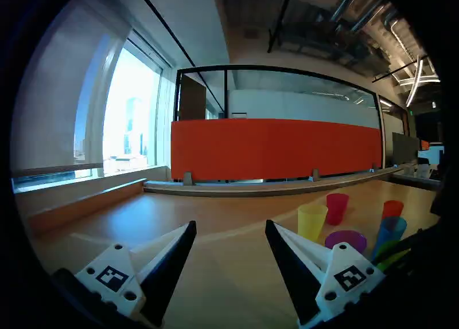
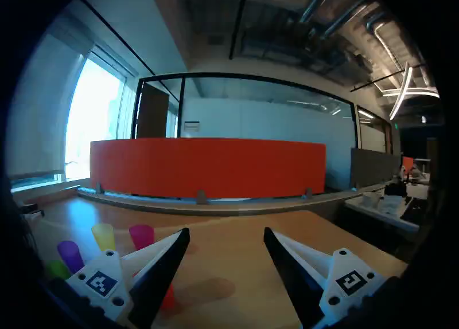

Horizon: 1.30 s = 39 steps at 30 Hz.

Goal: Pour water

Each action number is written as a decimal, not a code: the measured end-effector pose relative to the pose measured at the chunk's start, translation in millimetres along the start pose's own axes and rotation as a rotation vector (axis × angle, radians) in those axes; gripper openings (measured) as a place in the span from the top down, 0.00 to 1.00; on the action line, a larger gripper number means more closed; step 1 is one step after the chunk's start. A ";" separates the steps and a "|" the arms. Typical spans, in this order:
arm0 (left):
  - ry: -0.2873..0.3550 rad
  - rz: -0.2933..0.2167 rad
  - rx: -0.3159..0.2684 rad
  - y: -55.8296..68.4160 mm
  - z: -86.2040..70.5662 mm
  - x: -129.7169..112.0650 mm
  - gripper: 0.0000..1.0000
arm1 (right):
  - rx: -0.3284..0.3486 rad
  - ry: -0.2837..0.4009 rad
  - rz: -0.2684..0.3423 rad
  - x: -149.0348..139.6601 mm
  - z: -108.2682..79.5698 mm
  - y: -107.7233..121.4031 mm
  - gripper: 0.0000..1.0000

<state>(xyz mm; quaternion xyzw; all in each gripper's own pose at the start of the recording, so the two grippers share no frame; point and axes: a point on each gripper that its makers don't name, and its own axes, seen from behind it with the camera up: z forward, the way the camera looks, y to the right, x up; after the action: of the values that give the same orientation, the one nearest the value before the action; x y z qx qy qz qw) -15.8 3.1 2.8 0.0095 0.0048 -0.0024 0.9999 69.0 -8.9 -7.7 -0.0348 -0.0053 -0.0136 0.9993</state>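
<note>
Left gripper (image 1: 230, 226) and right gripper (image 2: 225, 232) hover over the table (image 1: 229, 283), fingers spread and empty; best to centre the yellow cup (image 1: 311, 221), at right, before closing.

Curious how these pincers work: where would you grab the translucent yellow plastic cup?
Likely its side wall at mid-height, level, from the left in the left gripper view: the yellow plastic cup stands upright, a purple plastic cup close on its right.

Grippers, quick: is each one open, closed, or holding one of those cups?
Left gripper: open, holding nothing.
Right gripper: open, holding nothing.
</note>
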 end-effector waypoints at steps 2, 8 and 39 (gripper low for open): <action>0.000 0.000 0.000 -0.1 0.0 -0.1 0.11 | -0.004 0.007 -0.011 -0.3 0.3 1.6 0.00; -0.001 0.001 0.000 0.1 0.1 -0.3 0.11 | -0.008 0.023 -0.039 -7.3 1.8 5.0 0.00; -0.001 0.001 0.000 -0.1 0.0 -0.7 0.11 | 0.052 0.027 -0.004 -61.0 5.8 1.3 0.00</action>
<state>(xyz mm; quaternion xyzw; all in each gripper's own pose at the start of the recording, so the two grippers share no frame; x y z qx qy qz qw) -16.6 3.1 2.8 0.0096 0.0044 -0.0018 0.9999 8.0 -5.6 -2.6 -0.0088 0.0080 -0.0162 0.9998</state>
